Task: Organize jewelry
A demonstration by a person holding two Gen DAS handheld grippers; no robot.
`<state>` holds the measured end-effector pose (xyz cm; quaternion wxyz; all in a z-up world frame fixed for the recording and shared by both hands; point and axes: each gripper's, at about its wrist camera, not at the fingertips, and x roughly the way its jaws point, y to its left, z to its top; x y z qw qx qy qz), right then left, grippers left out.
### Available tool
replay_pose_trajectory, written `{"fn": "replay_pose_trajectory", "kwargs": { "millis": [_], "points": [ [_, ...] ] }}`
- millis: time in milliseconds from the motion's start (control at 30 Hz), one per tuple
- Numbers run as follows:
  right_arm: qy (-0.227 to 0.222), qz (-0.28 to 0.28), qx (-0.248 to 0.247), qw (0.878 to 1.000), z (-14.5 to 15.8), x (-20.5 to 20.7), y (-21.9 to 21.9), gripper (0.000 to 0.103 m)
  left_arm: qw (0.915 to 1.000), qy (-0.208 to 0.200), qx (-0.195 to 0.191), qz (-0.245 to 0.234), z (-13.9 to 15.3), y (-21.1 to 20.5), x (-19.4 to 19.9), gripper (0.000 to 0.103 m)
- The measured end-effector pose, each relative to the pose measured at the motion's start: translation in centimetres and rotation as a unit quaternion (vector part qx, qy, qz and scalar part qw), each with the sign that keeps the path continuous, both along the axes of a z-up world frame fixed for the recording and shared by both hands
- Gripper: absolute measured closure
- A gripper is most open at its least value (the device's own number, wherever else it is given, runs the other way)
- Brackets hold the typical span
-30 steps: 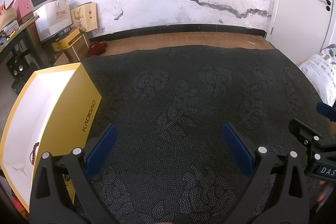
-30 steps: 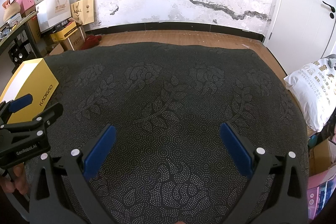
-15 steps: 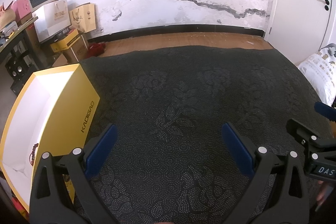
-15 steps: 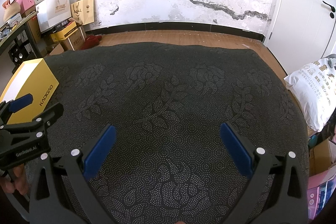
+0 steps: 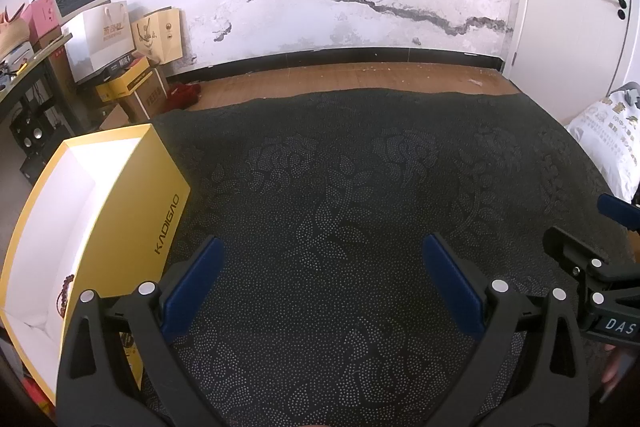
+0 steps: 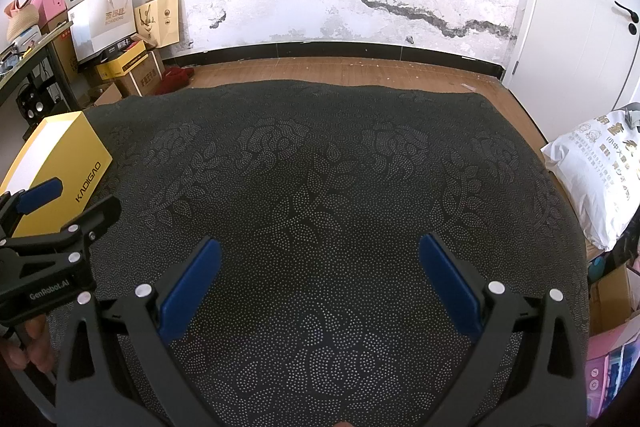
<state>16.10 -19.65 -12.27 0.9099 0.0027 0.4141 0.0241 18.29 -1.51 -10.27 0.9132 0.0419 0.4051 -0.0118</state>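
Observation:
An open yellow box with a white inside stands at the left edge of the dark patterned cloth. A dark red bead bracelet lies inside it near the front. My left gripper is open and empty, just right of the box. My right gripper is open and empty over the cloth's middle. The box also shows at the left of the right wrist view.
Paper bags and cartons are stacked at the back left by a shelf. A white sack lies off the cloth's right edge. A wooden floor strip and a cracked white wall lie beyond the cloth.
The left gripper has drifted slightly; the box sits a little further right in its view. The right gripper has barely moved.

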Motion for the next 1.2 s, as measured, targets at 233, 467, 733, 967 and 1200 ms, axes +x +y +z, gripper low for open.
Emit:
{"fn": "replay_pose_trajectory", "kwargs": {
  "millis": [233,467,733,967,1200],
  "points": [
    [0.000,0.000,0.000,1.000,-0.01,0.02,0.00,0.007,1.0000,0.000,0.001,-0.001,-0.06,-0.13,-0.04,0.006],
    [0.000,0.000,0.000,1.000,-0.04,0.03,-0.06,0.007,1.0000,0.001,0.002,-0.002,-0.05,-0.18,-0.04,0.006],
    [0.000,0.000,0.000,1.000,-0.09,-0.02,-0.02,0.007,1.0000,0.000,0.003,-0.002,0.06,-0.28,0.02,0.006],
    [0.000,-0.001,0.001,1.000,-0.11,-0.10,0.02,0.007,1.0000,0.000,0.001,-0.002,0.08,-0.29,0.05,0.006],
    [0.000,-0.001,0.001,1.000,-0.12,-0.13,0.04,0.007,1.0000,0.000,-0.004,-0.005,-0.09,-0.27,-0.12,0.006]
  ]
}}
